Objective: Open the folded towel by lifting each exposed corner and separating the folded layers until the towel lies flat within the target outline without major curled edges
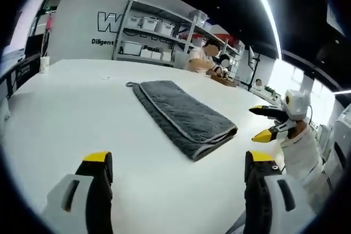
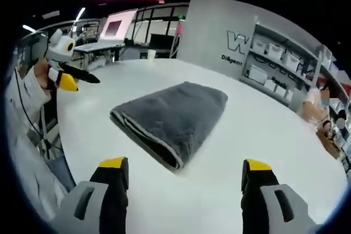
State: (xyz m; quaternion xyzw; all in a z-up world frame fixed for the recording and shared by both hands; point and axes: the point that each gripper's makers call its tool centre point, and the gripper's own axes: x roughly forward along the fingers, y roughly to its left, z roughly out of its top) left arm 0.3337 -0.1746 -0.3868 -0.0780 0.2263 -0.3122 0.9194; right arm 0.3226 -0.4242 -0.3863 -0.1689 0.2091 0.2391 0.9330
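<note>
We saw the folded dark grey plush towel, pale-edged, lying mid smooth white counter. Left hand-held gripper and right hand-held gripper hung released, yellow-tipped jaws apart, near it.

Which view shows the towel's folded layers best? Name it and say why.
The right gripper view: the gray towel faces the camera with its open folded end, so the stacked layers and pale edge trim show up close. In the left gripper view the towel lies lengthwise and slanted, showing mostly its top surface, with the layers visible at the near end.
</note>
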